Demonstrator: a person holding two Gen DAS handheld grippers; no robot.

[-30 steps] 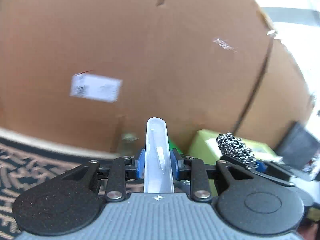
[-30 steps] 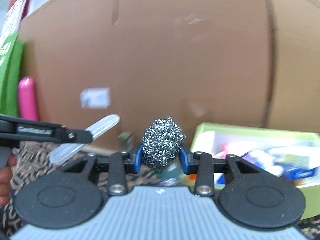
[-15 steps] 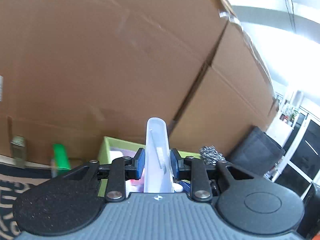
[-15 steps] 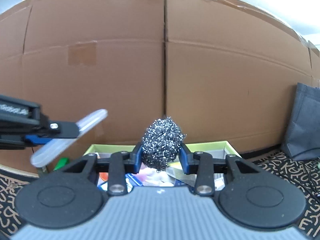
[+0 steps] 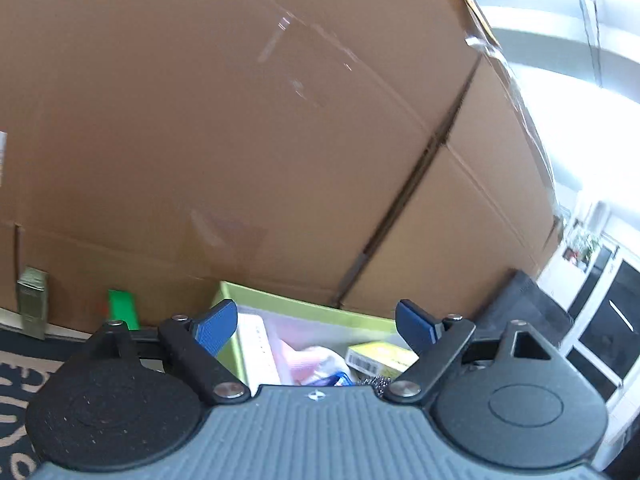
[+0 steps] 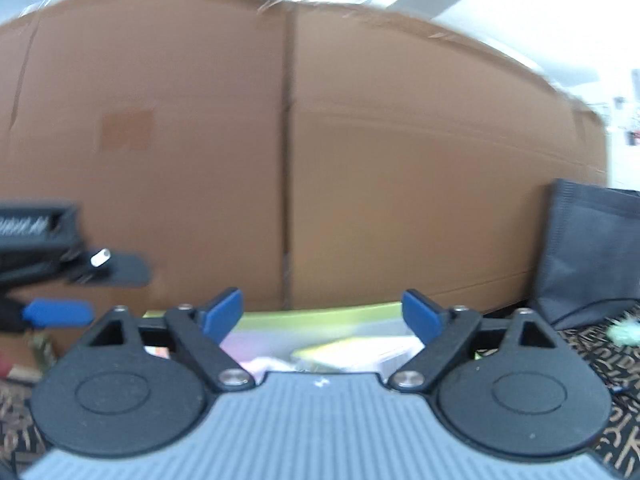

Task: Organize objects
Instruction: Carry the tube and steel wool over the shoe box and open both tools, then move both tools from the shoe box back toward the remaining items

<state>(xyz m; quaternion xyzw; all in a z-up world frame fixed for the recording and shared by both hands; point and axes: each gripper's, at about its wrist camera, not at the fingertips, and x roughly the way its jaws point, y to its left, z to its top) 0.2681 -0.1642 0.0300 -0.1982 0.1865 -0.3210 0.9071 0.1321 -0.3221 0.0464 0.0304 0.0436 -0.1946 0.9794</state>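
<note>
Clutter fills the lime-green box (image 5: pixel 308 310), the landmark here: a yellow packet with a barcode (image 5: pixel 378 357) lies against its right side, pink and white wrapped items (image 5: pixel 308 360) sit at its middle, and a shred of steel-wool scourer (image 5: pixel 374 382) shows at its near edge, just above the gripper body. The left gripper (image 5: pixel 316 326) hovers over the box's near rim, its jaws opening with nothing between the blue pads (image 5: pixel 216 326). The right gripper (image 6: pixel 322 314) also hangs at the box's (image 6: pixel 320 314) near side, its jaws opening and equally bare; that view is blurred, so the contents there cannot be told. Behind the box stands a tall cardboard carton wall (image 5: pixel 280 140). Left of the box, a green upright item (image 5: pixel 122 308) and an olive small carton (image 5: pixel 33 296) lean on that wall. Right of the box sits a dark fabric bag (image 6: pixel 592 252) on the patterned rug (image 6: pixel 592 344).
</note>
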